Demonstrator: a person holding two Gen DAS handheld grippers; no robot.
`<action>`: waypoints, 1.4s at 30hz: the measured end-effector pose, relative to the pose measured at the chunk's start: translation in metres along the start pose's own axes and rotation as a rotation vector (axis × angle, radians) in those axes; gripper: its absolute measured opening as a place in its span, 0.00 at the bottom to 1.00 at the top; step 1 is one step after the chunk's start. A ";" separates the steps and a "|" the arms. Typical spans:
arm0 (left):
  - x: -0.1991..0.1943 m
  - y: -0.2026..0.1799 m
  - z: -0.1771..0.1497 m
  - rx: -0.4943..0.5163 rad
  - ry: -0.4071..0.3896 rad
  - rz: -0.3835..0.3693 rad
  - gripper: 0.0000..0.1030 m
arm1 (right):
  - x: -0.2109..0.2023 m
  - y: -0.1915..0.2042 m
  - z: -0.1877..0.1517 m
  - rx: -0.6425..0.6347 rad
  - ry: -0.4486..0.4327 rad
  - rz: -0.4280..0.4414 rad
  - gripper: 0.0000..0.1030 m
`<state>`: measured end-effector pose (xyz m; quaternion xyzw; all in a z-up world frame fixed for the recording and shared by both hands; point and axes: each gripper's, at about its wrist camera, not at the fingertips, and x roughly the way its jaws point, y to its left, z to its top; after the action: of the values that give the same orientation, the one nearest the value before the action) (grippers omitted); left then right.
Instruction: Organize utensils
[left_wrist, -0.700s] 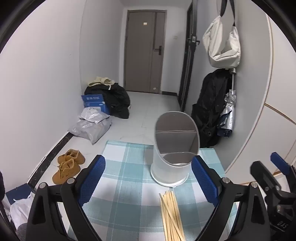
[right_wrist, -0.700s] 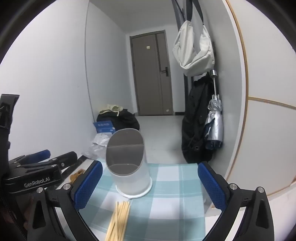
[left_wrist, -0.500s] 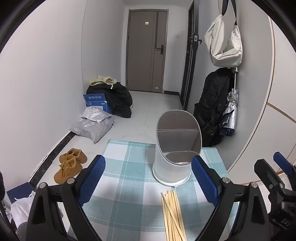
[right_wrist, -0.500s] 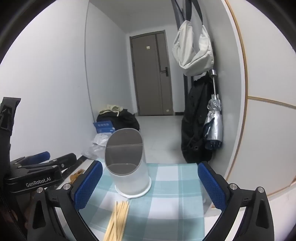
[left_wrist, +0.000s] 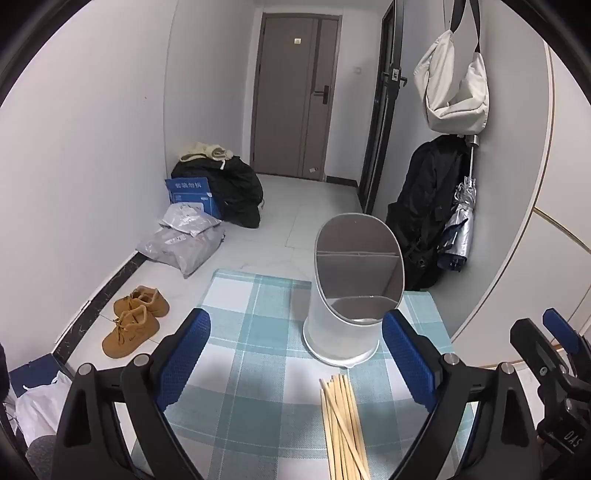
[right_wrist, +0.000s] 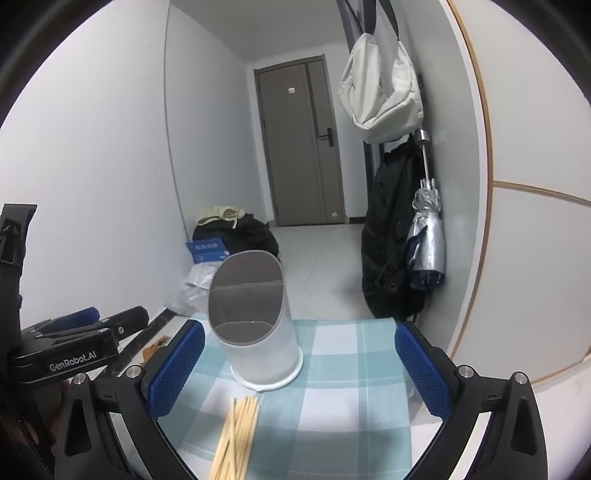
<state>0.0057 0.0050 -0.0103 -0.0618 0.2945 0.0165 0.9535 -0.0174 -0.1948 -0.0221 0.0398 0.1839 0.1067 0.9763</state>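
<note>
The left tool (left_wrist: 295, 354) is hovering above the surface (left_wrist: 251, 302) with its blue-padded fingers (left_wrist: 183, 360) spread wide and nothing between them. The right tool (right_wrist: 299, 365) is doing the same, its fingers (right_wrist: 423, 369) parted and gripping nothing. The surface is wearing a teal and white checked cloth.

A bundle of chopsticks (left_wrist: 341, 424) is lying flat on the cloth, its far tips sitting just in front of the holder (left_wrist: 351, 295) without touching it. In the right wrist view the chopsticks (right_wrist: 236, 432) are showing low between the fingers, a little left of centre. The holder (right_wrist: 255, 317) is a pale, translucent cylinder with a slanted mouth and a divider inside, standing upright on the cloth near its far edge.

Beyond the surface, a pair of tan shoes (left_wrist: 135, 319) is sitting on the floor by the left wall, with grey parcels (left_wrist: 184, 240) and a blue box (left_wrist: 192, 194) further along. A white bag (left_wrist: 452, 96) is hanging on the right wall above a black coat (left_wrist: 424, 210) and a folded silver umbrella (left_wrist: 460, 225). A grey door (left_wrist: 295, 99) is closing off the far end of the hallway.
</note>
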 end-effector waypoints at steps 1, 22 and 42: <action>0.002 0.000 -0.001 -0.002 0.009 -0.003 0.89 | 0.000 0.000 0.000 0.001 -0.002 -0.001 1.00; 0.003 0.006 -0.003 -0.030 0.009 0.011 0.89 | -0.003 0.001 0.002 -0.009 -0.003 -0.002 1.00; 0.003 0.007 -0.001 -0.030 0.012 0.022 0.89 | -0.002 -0.003 0.000 0.027 0.004 -0.026 1.00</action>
<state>0.0067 0.0117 -0.0137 -0.0728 0.3005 0.0312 0.9505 -0.0185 -0.1984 -0.0220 0.0502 0.1879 0.0914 0.9766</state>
